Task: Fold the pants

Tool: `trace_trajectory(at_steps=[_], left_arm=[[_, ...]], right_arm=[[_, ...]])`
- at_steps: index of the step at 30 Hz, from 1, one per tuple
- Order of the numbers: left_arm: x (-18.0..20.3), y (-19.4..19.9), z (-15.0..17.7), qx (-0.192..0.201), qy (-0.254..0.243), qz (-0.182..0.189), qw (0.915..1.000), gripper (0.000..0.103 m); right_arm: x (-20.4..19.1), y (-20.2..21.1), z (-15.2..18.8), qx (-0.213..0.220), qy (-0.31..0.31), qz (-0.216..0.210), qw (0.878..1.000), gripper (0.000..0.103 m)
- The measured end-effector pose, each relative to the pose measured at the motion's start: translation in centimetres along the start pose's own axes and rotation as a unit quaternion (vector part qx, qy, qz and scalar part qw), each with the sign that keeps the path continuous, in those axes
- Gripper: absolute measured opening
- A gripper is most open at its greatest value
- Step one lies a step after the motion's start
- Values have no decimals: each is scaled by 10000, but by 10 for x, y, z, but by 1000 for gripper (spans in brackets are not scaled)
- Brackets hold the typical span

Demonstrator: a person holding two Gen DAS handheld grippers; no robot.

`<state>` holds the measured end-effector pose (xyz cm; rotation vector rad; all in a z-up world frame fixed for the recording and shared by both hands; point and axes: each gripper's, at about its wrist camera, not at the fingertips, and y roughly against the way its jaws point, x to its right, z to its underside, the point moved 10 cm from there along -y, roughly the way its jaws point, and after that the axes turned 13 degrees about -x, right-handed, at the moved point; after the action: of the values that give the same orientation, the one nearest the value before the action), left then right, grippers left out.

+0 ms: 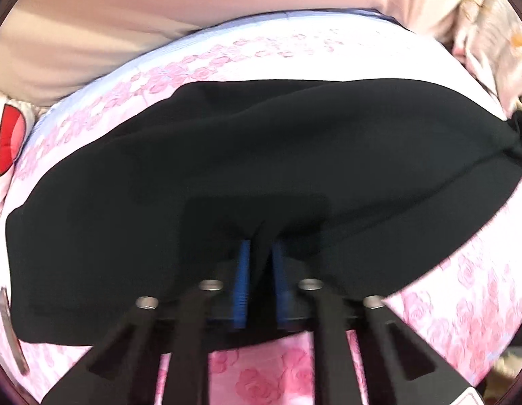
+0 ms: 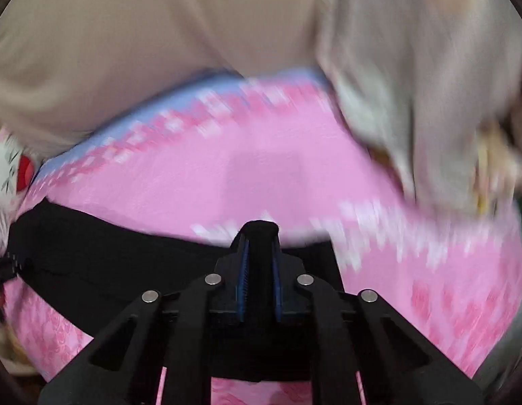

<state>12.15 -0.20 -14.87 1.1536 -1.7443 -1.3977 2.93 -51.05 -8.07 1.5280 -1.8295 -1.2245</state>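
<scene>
Black pants [image 1: 227, 155] lie spread across a pink rose-print bedsheet [image 1: 463, 287]. My left gripper [image 1: 260, 249] is shut on the near edge of the pants, with black cloth pinched between its blue pads [image 1: 242, 280]. In the right wrist view the pants [image 2: 109, 253] stretch as a black band to the left. My right gripper [image 2: 260, 236] is shut on a fold of the pants that pokes up between its blue pads [image 2: 243, 280]. The right wrist view is blurred by motion.
A beige wall or headboard [image 1: 159, 27] runs behind the bed. A white pillow with a red cartoon print [image 1: 11, 141] lies at the far left. Bunched grey-beige bedding [image 2: 429, 101] sits at the right. The sheet has a pale blue border [image 2: 126, 121] at its far edge.
</scene>
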Motion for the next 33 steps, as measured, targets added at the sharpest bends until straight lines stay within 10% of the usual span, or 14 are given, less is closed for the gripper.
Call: trace_trajectory(at_steps=[2,4,9,13,16,21,23,24,25,28,30,33], left_arm=[[-1,6,9,-103,-64,173,9998,4],[2,9,26,-270,-197,264,9991,4],[14,10,54,-505,-229,512,9971,4],[25,33,41,-126,-272,567,9979,7],[46,56,15,292,-316,788,9960,11],[82,74,-6,620,-428,1131,9907,31],[90,75,-5,625,-439,1256,9891,31],[90,75,-5,616,-406,1272,9891,31],[88,73,-3,570,-359,1259,9898,31],[69,69,1,495,-146,1129,9923,31],[55,64,4,422,30,1049,9936,35],[44,57,13,342,132,1057,9937,48]], right_arm=[[-50,76,-13,1276,1197,156,9845,10],[-70,114,5,1609,1992,958,9619,13],[-8,62,122,-23,2645,2699,9259,37],[36,69,180,-581,1333,2144,9659,43],[48,89,154,-47,-369,893,9953,85],[53,37,93,-480,-2149,-1407,9652,84],[51,0,88,-1059,-2220,-1402,9591,51],[40,-20,83,-1362,-2007,-1505,9584,13],[30,-21,75,-1394,-1895,-1517,9600,8],[-3,47,20,-95,-701,-865,9937,7],[-30,109,2,1006,632,-53,9929,7],[0,83,33,424,902,805,9918,36]])
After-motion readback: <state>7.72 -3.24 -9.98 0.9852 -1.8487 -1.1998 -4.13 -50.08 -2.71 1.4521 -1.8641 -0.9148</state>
